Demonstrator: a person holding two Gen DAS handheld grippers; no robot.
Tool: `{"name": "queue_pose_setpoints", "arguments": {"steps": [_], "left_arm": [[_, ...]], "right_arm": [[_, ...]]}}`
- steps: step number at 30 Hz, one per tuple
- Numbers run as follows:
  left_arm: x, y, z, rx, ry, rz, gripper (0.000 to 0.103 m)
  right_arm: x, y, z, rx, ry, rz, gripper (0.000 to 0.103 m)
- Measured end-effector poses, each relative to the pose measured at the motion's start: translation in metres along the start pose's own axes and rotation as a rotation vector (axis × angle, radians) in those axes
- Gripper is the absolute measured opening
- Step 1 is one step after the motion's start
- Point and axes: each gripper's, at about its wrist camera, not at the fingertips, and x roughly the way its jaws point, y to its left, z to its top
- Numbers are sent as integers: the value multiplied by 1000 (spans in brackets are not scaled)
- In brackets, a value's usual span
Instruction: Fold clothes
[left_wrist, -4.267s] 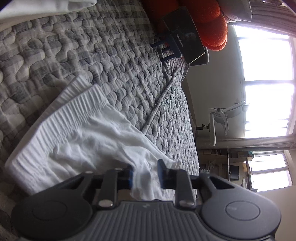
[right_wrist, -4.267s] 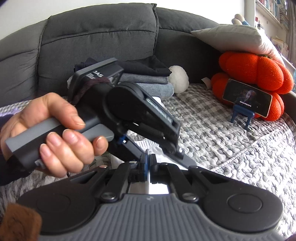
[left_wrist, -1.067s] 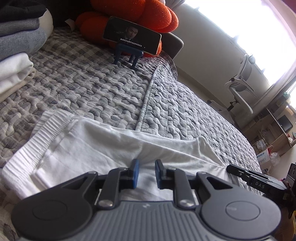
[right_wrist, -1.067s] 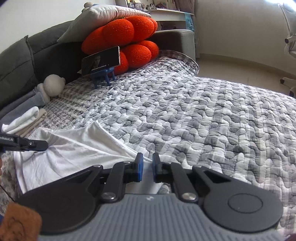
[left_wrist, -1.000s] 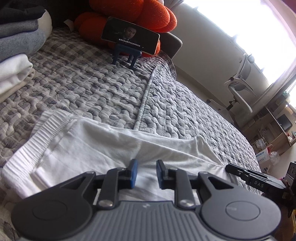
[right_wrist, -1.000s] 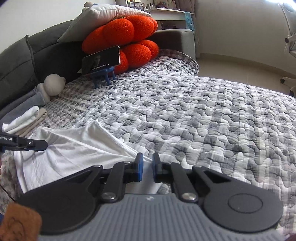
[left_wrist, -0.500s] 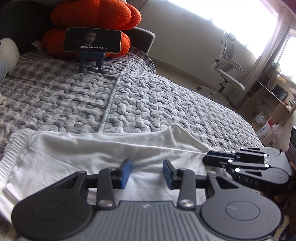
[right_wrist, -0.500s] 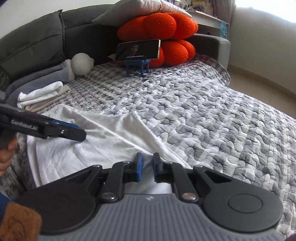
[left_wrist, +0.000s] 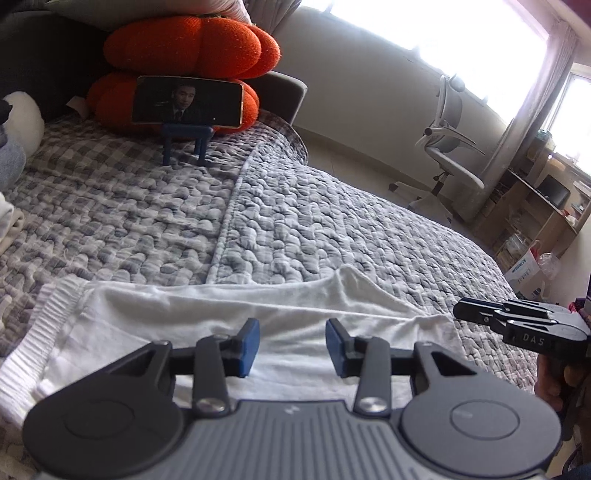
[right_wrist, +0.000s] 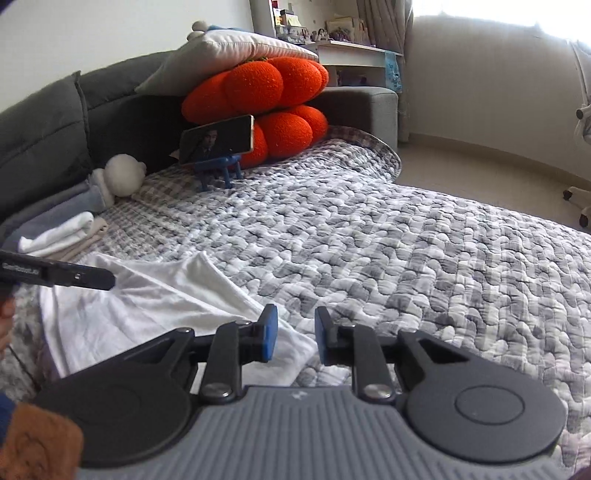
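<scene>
Left wrist view: The left gripper (left_wrist: 291, 345) has its jaws spread wide, wider than half a second ago and far wider than a second ago, when the pads stood close together. Nothing is between the pads. The white garment (left_wrist: 229, 325) lies flat on the quilted bed cover (left_wrist: 332, 229) directly ahead of and beneath the gripper, with its ribbed waistband to the gripper's left. The right gripper (left_wrist: 458, 311) hovers at the garment's far right end, off to this gripper's right.

Right wrist view: The right gripper (right_wrist: 291, 338) is also spread now; half a second ago its pads were nearly together over the cloth. It holds nothing. The garment's (right_wrist: 147, 306) leg end lies just ahead and to its left, one corner under the left pad. The left gripper (right_wrist: 110, 279) shows at the far left above the cloth.

Judgement: both grippers have released, so the smoothing or laying-out step appears finished. The garment is a long strip, ready for regrasping at an end to fold it crosswise.
</scene>
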Motion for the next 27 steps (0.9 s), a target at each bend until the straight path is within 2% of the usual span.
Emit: {"name": "queue_pose_setpoints", "arguments": {"steps": [4,8,12,16,25,27], "left_arm": [[10,-15,-3,46,15,-5,40],[17,-15,-8,56,20,26,40],[16,-12,-8,61,28,42,40],[11,-11,-6,58,31,46,41],[9,-13,-10,74,34,67,42],[5,-14,-9,78,30,71,42]], "right_arm": [[-2,17,-4,-51,36,133,25],[17,32,-17,-126,143,105,21],[4,25,-22,-83,121,119,21],[-17,19,-28,-52,122,154,27],[-24,41,-45,-228,207,162,28],[-24,37,-45,-202,208,164,28]]}}
